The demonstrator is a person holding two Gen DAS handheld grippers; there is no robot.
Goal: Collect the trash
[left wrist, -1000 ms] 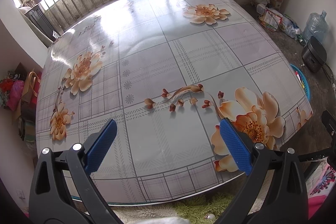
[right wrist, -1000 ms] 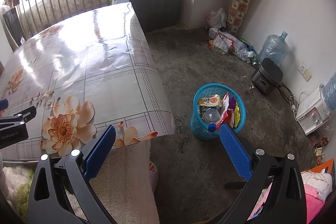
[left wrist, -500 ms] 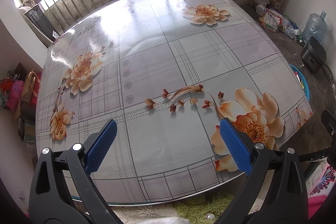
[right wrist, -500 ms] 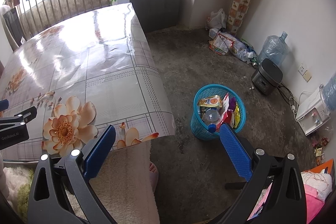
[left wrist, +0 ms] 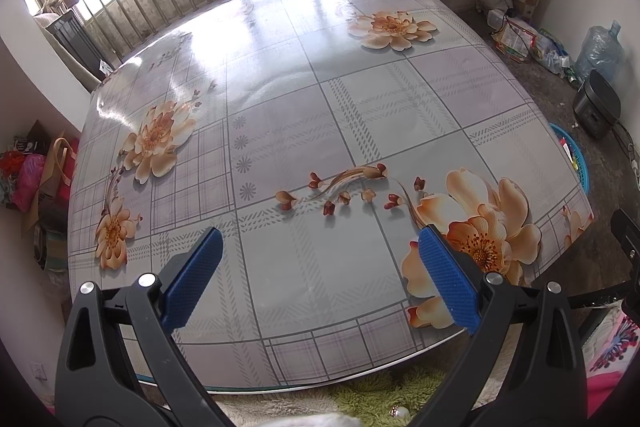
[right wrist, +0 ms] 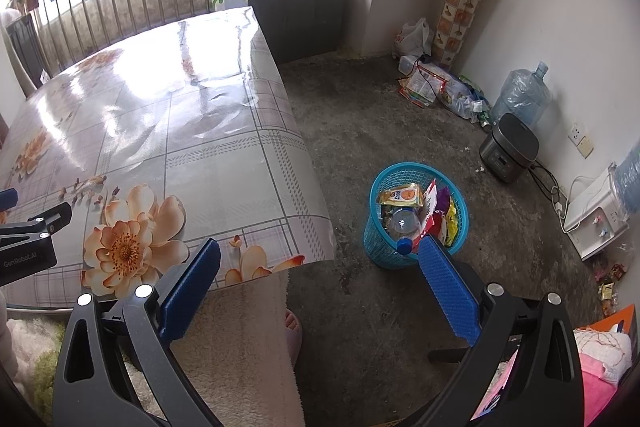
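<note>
Nothing moved since before | left gripper (left wrist: 318,277) wide open, empty, over bare table (left wrist: 320,115) | right gripper (right wrist: 318,281) wide open, empty | trash sits in blue basket (right wrist: 374,227) on floor, just beyond right gripper, nearer that hand

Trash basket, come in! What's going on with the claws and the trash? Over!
Both claws open, left claw and right claw holding nothing. Blue basket on floor, full of wrappers. Table bare. Nothing blocking.

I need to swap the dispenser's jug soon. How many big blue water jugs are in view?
2: one water jug on the floor behind the rice cooker, one on the dispenser, cut by the frame edge. Others may be hidden.
</note>
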